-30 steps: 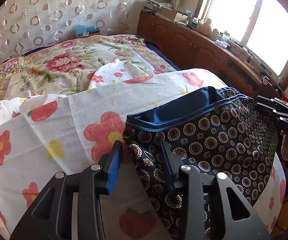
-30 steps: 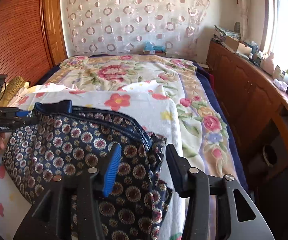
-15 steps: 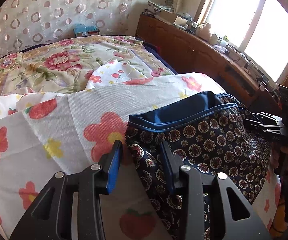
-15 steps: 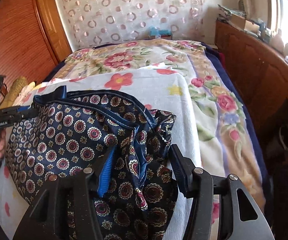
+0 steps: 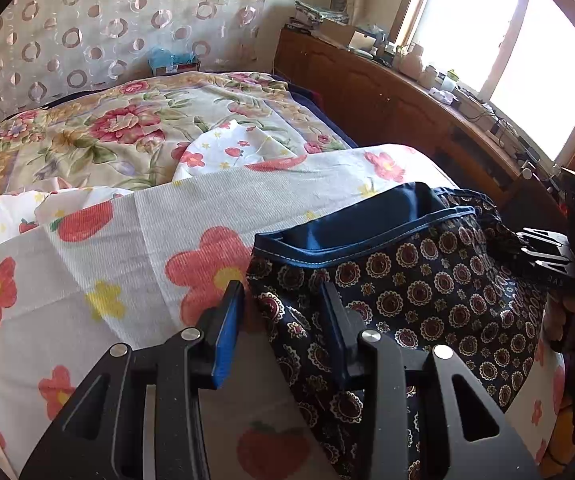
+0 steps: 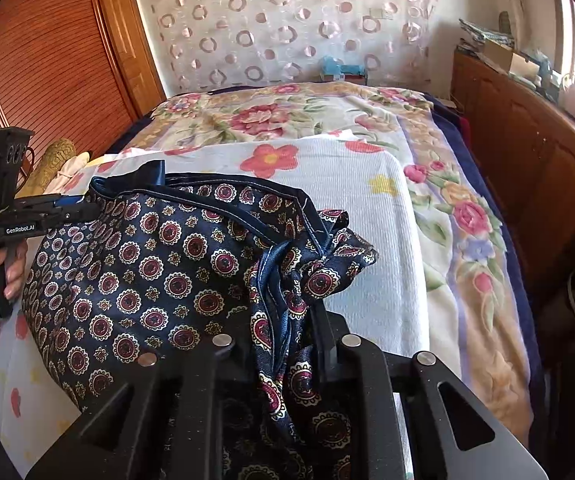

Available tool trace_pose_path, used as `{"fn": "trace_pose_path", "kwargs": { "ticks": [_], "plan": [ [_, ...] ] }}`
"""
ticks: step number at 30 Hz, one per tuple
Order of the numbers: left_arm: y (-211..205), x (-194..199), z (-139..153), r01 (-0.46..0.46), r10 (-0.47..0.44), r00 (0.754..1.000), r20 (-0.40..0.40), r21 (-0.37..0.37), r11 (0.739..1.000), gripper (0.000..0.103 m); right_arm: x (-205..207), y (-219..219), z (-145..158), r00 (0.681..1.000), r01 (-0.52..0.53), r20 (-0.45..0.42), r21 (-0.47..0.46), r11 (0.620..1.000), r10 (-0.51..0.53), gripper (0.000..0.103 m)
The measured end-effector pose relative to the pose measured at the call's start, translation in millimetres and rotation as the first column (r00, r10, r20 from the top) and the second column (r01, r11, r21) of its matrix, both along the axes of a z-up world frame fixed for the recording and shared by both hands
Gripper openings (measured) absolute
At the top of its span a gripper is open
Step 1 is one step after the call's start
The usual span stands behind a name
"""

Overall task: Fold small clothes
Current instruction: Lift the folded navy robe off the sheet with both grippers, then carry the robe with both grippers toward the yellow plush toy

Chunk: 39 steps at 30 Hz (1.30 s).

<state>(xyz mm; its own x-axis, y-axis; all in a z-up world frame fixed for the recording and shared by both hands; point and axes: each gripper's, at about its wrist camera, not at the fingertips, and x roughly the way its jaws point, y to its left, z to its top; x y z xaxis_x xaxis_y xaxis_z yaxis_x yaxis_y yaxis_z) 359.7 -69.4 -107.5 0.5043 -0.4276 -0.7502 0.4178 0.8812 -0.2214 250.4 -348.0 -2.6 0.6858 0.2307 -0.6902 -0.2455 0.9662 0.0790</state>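
A small dark blue garment (image 5: 427,280) with round medallion print and a plain blue waistband lies on a white floral cloth (image 5: 127,264) on the bed. It also shows in the right wrist view (image 6: 159,276). My left gripper (image 5: 283,320) is open, its fingers straddling the garment's left edge. My right gripper (image 6: 283,312) is shut on a bunched corner of the garment. The right gripper shows at the garment's right side in the left wrist view (image 5: 543,256). The left gripper shows at its left side in the right wrist view (image 6: 59,212).
The bed carries a floral bedspread (image 6: 287,116) and a rumpled white printed cloth (image 5: 247,148). A wooden cabinet (image 5: 387,92) with clutter runs along the right under the window. A wooden wardrobe (image 6: 47,52) stands at the left. A circle-patterned curtain (image 6: 287,20) hangs behind.
My right gripper moved in onto the garment's right corner and shut on it, bunching the cloth. My left gripper stayed open at the left edge.
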Motion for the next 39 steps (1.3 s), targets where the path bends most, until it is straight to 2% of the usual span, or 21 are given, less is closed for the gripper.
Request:
{"fn": "trace_pose_path", "kwargs": {
  "ticks": [1,5,7,9,14,17,21,26,31,35,39],
  "plan": [
    [0,0,0,0.007,-0.007,1.000,0.003,-0.002,1.000,0.038,-1,1,0,1.000,0.002,0.006,-0.003,1.000,-0.002,0.017],
    [-2,-2,-1,0.039,-0.040,0.999,-0.019,-0.048,0.998,0.009,-9,6,5,0.998,0.017,0.063,-0.035,0.999,-0.015,0.014],
    [-2,-6,3,0.042,-0.041,0.999,0.004,-0.050,0.998,0.006,-15,9,8,0.996,0.015,0.090,-0.034,0.999,-0.011,0.014],
    [1,-19,20,0.033,-0.027,0.996,0.084,-0.068,0.997,0.005,-22,13,13,0.994,-0.001,0.107,-0.009,1.000,0.002,0.013],
    [18,-51,65,0.019,0.006,0.980,0.198,-0.126,0.992,0.004,-39,21,31,0.983,-0.023,0.181,-0.012,1.000,0.025,0.013],
    [37,-70,87,-0.007,0.046,0.966,0.255,-0.149,0.989,0.004,-48,35,46,0.969,-0.052,0.242,-0.017,0.998,0.055,0.013],
    [69,-93,102,-0.067,0.117,0.946,0.303,-0.169,0.983,0.004,-51,62,63,0.942,-0.117,0.311,-0.036,0.992,0.123,0.013],
    [117,-120,116,-0.194,0.255,0.887,0.384,-0.191,0.962,0.004,-39,108,82,0.901,-0.239,0.362,-0.052,0.970,0.241,0.013],
    [168,-147,126,-0.323,0.381,0.819,0.430,-0.204,0.924,0.004,-17,175,102,0.840,-0.364,0.395,-0.095,0.926,0.371,0.013],
    [209,-162,121,-0.438,0.482,0.761,0.433,-0.205,0.875,0.004,1,231,112,0.780,-0.453,0.408,-0.156,0.878,0.475,0.013],
    [237,-166,94,-0.535,0.570,0.721,0.394,-0.207,0.819,0.004,24,289,114,0.729,-0.542,0.361,-0.213,0.813,0.581,0.013]
  ]
}}
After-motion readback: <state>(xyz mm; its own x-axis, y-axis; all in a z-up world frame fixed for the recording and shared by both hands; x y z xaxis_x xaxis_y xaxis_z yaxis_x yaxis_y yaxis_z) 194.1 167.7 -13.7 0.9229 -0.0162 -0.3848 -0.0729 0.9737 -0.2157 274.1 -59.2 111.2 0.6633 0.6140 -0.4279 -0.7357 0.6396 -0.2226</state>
